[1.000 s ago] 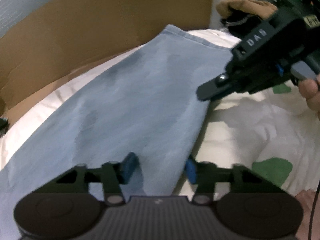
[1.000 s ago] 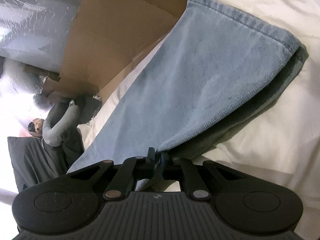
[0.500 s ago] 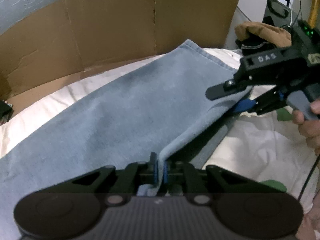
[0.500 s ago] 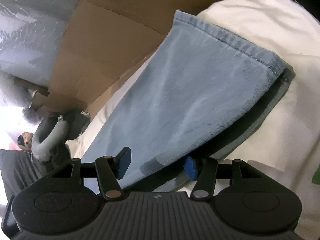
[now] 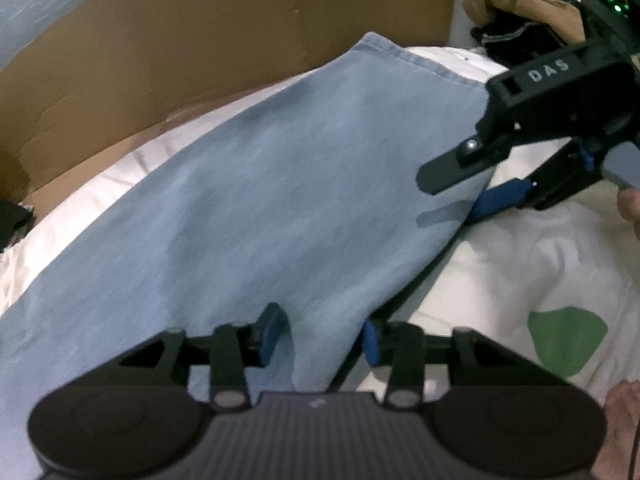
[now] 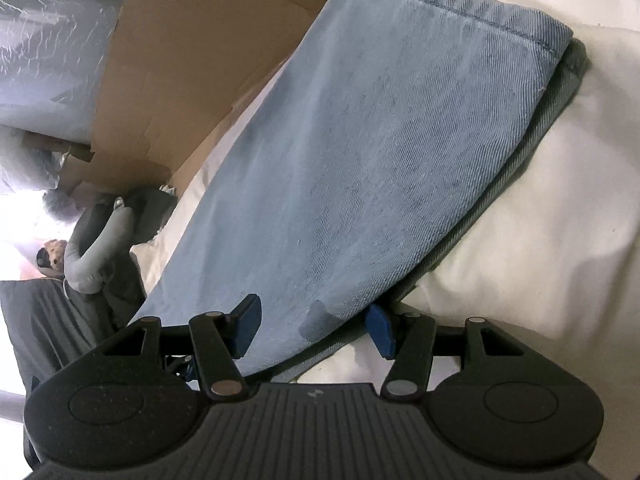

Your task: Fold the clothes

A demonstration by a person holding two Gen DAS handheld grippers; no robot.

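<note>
Light blue jeans [image 5: 288, 200] lie folded leg on leg across a white bed cover [image 5: 532, 264], hem toward the cardboard. My left gripper [image 5: 320, 338] hovers over the near edge of the denim; its jaws are opening, cloth lies loose between the blue pads, and nothing is pinched. In the right wrist view the jeans [image 6: 380, 152] fill the middle, and my right gripper [image 6: 314, 328] stands open over the lower edge of the leg, pads apart on either side of it. The right gripper [image 5: 460, 192] also shows at the right of the left wrist view, open beside the jeans.
A cardboard panel [image 5: 200, 48] stands behind the bed. A brown garment [image 5: 520, 8] lies at the far right corner. Dark clothes and a grey strap [image 6: 92, 248] lie off the bed's left side. The cover carries a green patch [image 5: 566, 340].
Both grippers let go of the jeans edge: the right opened first and stayed open, the left closed on the cloth half a second ago and has now spread apart. The denim has settled flat.
</note>
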